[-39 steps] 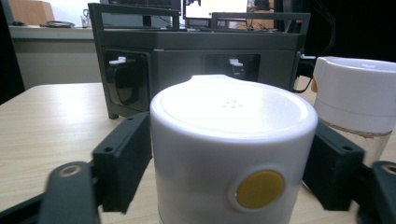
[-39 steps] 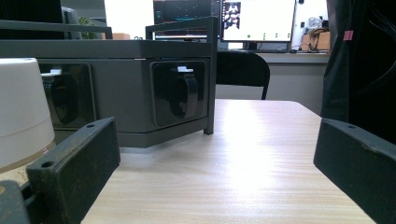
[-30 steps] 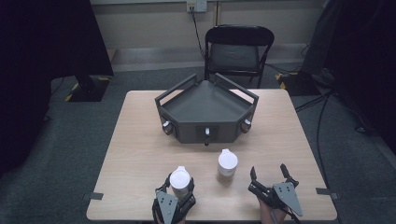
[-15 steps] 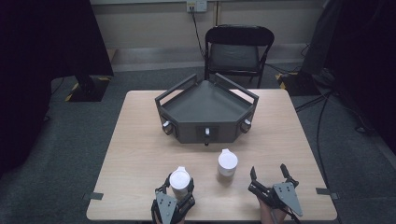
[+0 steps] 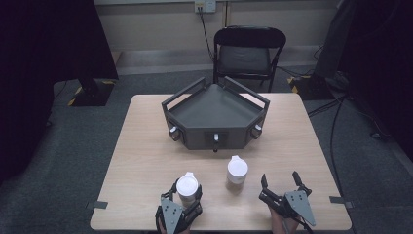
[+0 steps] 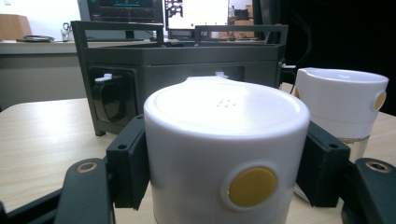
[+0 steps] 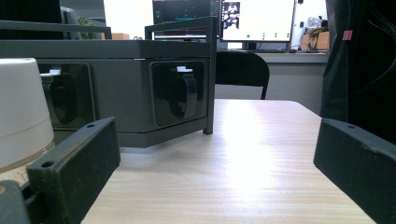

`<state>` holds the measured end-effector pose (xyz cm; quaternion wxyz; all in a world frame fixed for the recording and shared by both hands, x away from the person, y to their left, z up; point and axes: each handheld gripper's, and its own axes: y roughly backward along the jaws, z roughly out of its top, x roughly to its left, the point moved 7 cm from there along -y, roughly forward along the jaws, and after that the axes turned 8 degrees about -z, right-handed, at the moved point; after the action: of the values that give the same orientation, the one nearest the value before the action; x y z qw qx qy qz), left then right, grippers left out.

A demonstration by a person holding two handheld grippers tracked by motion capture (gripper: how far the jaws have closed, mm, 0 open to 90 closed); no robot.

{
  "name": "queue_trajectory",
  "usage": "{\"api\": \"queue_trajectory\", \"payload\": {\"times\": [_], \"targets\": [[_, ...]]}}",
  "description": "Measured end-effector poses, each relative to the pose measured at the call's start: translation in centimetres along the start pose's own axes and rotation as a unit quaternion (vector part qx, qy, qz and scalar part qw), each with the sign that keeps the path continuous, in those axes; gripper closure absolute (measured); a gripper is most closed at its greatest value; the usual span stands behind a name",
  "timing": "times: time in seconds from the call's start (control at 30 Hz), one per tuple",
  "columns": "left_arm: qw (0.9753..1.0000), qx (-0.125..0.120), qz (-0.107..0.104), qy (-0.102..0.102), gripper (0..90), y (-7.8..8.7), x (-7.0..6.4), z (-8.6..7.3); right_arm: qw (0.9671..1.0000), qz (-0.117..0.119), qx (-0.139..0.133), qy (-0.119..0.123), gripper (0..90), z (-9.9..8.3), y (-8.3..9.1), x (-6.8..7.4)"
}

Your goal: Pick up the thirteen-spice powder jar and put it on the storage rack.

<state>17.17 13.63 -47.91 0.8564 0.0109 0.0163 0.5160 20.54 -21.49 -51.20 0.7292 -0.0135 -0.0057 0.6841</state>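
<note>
Now, the light wooden table (image 5: 146,161) carries the dark grey wedge-shaped metal rack (image 5: 214,117) at its middle, unmoved over the last second. Nearer the person stand two white lidded plastic jars with yellow buttons: the free jar (image 5: 237,169) sits alone, well apart from the right gripper (image 5: 281,183), whose jaws gape wide on nothing. The held jar (image 6: 224,154) is clamped upright between the left gripper (image 5: 185,192) pads, barely shifted from a second ago. Grip looks settled; a lift seems next.
</note>
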Motion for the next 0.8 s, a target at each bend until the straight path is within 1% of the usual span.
{"api": "queue_trajectory", "payload": {"times": [0.13, 0.27, 0.33, 0.47, 0.57, 0.7, 0.8], "targets": [[0.9999, 0.002, -0.01, -0.003, 30.6, -0.1, 0.4, 0.4, 1.0, 0.0, 0.0, 0.0, 0.0, 0.0, 0.0, 0.0], [0.9999, 0.001, -0.01, -0.003, 30.6, -0.1, 0.6, 0.7, 1.0, -0.001, 0.0, 0.0, 0.0, 0.0, 0.0, 0.0], [0.9999, 0.001, -0.013, 0.002, 30.6, -0.2, 0.8, 1.0, 1.0, -0.002, 0.0, 0.0, 0.0, 0.0, 0.0, 0.0], [0.9998, 0.004, -0.017, -0.003, 30.7, -0.2, 0.9, 1.3, 1.0, -0.002, 0.0, 0.0, 0.0, 0.0, 0.0, 0.0], [0.9996, 0.002, -0.027, -0.002, 30.6, -0.2, 1.2, 1.7, 1.0, -0.002, 0.0, 0.0, 0.0, 0.0, 0.0, 0.1], [0.9995, 0.004, -0.031, -0.001, 30.6, -0.1, 1.3, 1.9, 1.0, -0.002, 0.0, 0.001, 0.0, 0.0, 0.0, 0.1], [0.9992, 0.003, -0.04, -0.004, 30.7, -0.3, 1.6, 2.2, 1.0, -0.002, -0.001, 0.001, 0.0, 0.0, 0.0, 0.1]]}}
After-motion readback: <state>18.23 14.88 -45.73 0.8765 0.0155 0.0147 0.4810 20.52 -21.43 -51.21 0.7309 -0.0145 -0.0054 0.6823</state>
